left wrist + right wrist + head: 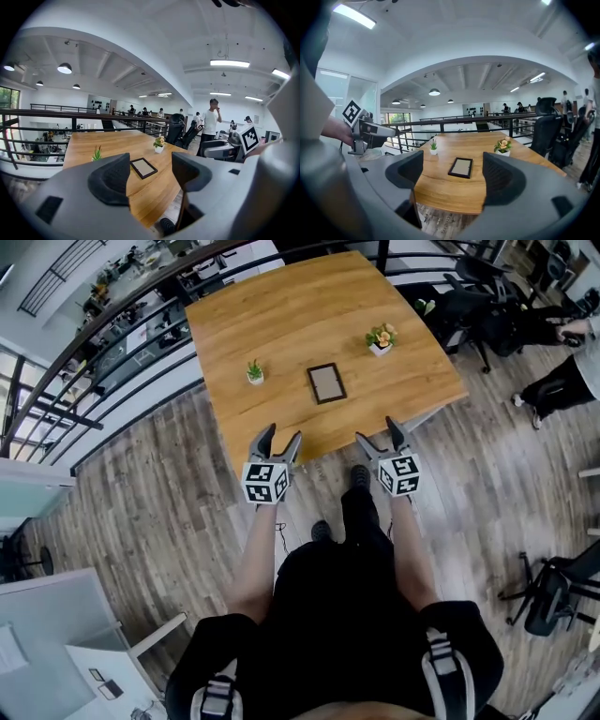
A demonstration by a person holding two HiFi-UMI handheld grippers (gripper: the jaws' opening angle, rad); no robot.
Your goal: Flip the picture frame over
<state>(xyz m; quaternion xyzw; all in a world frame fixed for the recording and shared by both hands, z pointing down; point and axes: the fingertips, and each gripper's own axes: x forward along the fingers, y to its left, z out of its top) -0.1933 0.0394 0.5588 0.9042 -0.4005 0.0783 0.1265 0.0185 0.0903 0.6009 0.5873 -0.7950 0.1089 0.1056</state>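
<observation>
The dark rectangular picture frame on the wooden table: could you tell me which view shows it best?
The right gripper view: the dark rectangular picture frame lies whole, nearly square-on, clear between open jaws. The head view shows the frame whole but small; the left gripper view shows it skewed beside one jaw.

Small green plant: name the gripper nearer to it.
Left. The left gripper hovers at the table's near edge, just short of the small green plant; the right gripper sits farther right along that edge, past the picture frame.
</observation>
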